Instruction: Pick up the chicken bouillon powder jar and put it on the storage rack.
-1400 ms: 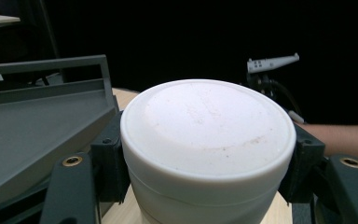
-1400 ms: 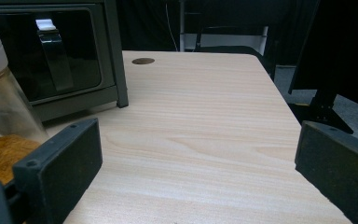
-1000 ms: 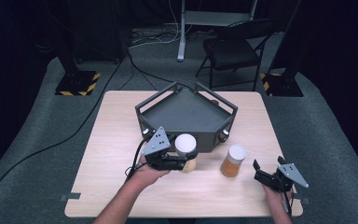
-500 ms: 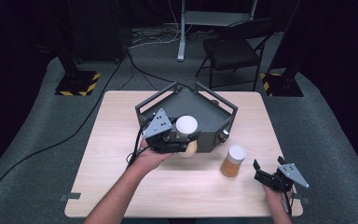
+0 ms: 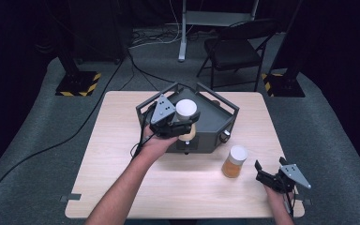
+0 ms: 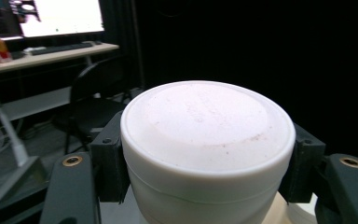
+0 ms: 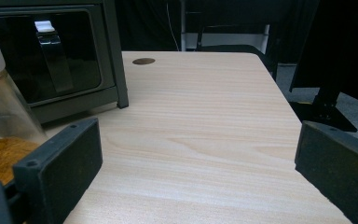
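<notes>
A pale wooden table [image 5: 122,140] is set in a dark room. A white-lidded jar [image 5: 186,110] is clamped in the left gripper [image 5: 183,127] above the grey tray [image 5: 215,117], seemingly for placing inside. The right gripper [image 5: 262,172] is held open beside a second jar [image 5: 235,161], probably awaiting its turn.

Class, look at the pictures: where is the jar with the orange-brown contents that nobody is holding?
In the high view, the jar stands on the table's right half, just in front of the grey rack and left of the right gripper.
</notes>
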Action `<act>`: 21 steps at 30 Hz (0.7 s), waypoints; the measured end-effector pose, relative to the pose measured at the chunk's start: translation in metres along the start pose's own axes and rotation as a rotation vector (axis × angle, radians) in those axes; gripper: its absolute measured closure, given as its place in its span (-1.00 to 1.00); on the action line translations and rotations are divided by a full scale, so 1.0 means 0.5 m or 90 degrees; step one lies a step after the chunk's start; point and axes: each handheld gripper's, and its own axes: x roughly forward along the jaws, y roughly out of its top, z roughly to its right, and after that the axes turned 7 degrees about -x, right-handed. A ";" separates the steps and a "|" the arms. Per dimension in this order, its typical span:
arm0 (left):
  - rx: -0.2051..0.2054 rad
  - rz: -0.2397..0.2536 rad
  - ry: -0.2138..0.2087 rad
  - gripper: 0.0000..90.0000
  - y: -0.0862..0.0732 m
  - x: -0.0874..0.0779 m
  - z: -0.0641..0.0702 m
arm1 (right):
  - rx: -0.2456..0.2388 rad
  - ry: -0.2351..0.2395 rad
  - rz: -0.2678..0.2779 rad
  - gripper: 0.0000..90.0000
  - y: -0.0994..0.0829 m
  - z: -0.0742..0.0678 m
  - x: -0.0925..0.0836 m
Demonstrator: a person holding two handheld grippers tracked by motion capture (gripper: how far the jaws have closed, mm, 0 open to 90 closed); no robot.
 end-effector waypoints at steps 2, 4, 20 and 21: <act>-0.006 0.004 0.012 -0.26 0.000 0.007 0.002 | -0.002 0.000 0.001 -1.00 0.000 0.000 0.000; -0.009 0.009 0.026 -0.26 0.000 0.014 0.005 | -0.004 0.001 0.002 -1.00 -0.001 -0.001 0.000; -0.015 -0.003 0.151 -0.26 0.002 0.072 0.032 | 0.000 0.005 0.000 -1.00 0.000 0.003 0.000; -0.017 -0.003 0.158 -0.26 0.002 0.074 0.032 | 0.000 0.005 0.000 -1.00 0.000 0.003 0.000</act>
